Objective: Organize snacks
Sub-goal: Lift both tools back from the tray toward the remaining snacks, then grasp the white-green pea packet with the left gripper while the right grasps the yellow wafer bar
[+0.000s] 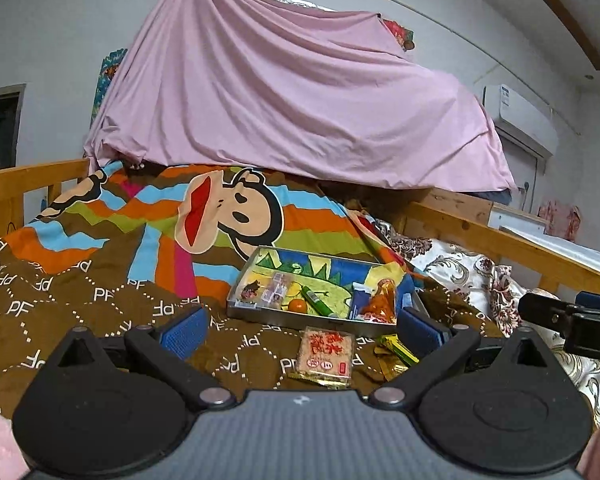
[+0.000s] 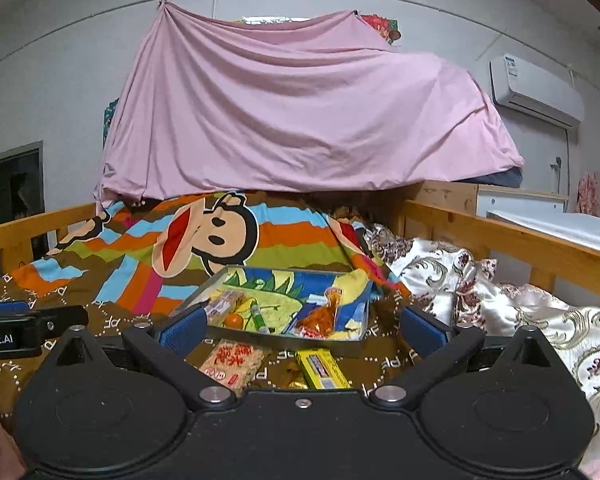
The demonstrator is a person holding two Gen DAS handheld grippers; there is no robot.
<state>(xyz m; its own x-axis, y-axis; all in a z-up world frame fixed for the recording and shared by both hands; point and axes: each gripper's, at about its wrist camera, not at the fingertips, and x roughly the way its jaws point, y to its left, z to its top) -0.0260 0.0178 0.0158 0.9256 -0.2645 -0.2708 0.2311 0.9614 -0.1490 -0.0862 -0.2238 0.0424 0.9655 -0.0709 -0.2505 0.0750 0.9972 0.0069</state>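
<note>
Fingers of our left gripper (image 1: 302, 330) and right gripper (image 2: 302, 324) gape wide and empty before the snack tray (image 1: 260, 314) on the bed (image 1: 60, 304).

My left gripper (image 1: 302, 330) hangs wide open above the brown blanket (image 1: 80, 304). Between my fingers lies a clear rice-cracker packet (image 1: 326, 354); a yellow-green wrapper (image 1: 398, 350) sits beside my right finger. Just ahead is the tin tray (image 1: 300, 318), holding an orange (image 1: 297, 305) and a green tube (image 1: 318, 302).
</note>
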